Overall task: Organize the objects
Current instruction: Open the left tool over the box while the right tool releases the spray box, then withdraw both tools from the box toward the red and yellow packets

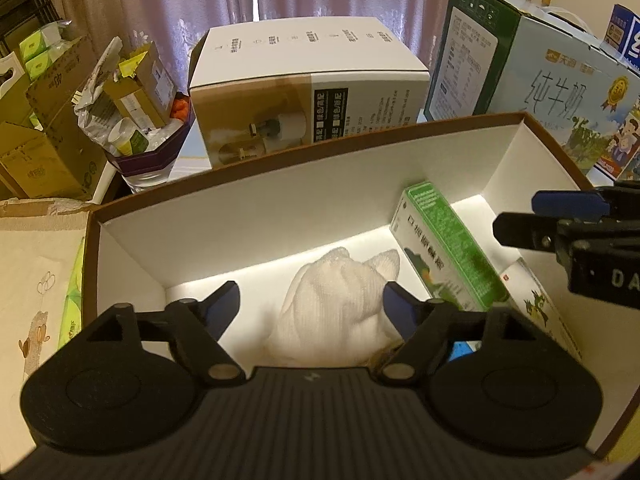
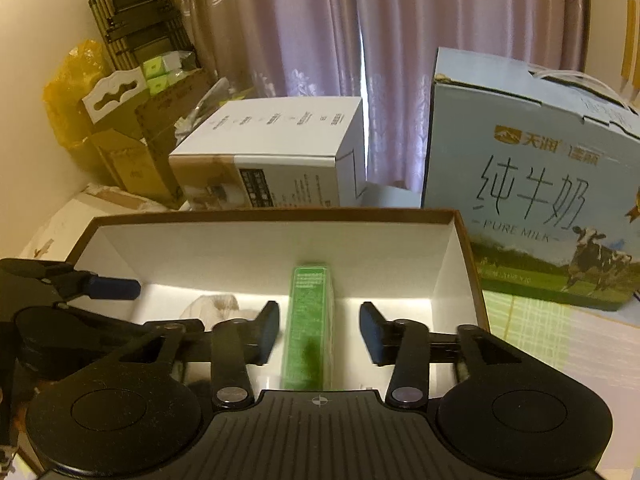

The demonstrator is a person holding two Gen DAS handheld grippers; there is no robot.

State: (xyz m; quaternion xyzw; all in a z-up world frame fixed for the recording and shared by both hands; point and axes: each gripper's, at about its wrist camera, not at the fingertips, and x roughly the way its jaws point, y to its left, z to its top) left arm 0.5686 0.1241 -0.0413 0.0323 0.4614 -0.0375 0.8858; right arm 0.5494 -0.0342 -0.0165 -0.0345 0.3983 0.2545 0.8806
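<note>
Hand-held gripper [image 1: 312, 300] astride crumpled white cloth [image 1: 336, 304]

Milk carton [image 2: 532, 184], appliance box [image 1: 308, 88], curtain [image 2: 320, 28].

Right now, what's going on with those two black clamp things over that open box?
A person is tidying items into a brown-rimmed storage box. The left hand-held gripper is open around a white cloth bundle on the box floor. The right hand-held gripper is open on either side of a green carton standing inside, not gripping it. A milk carton case and a white appliance box sit behind.
</note>
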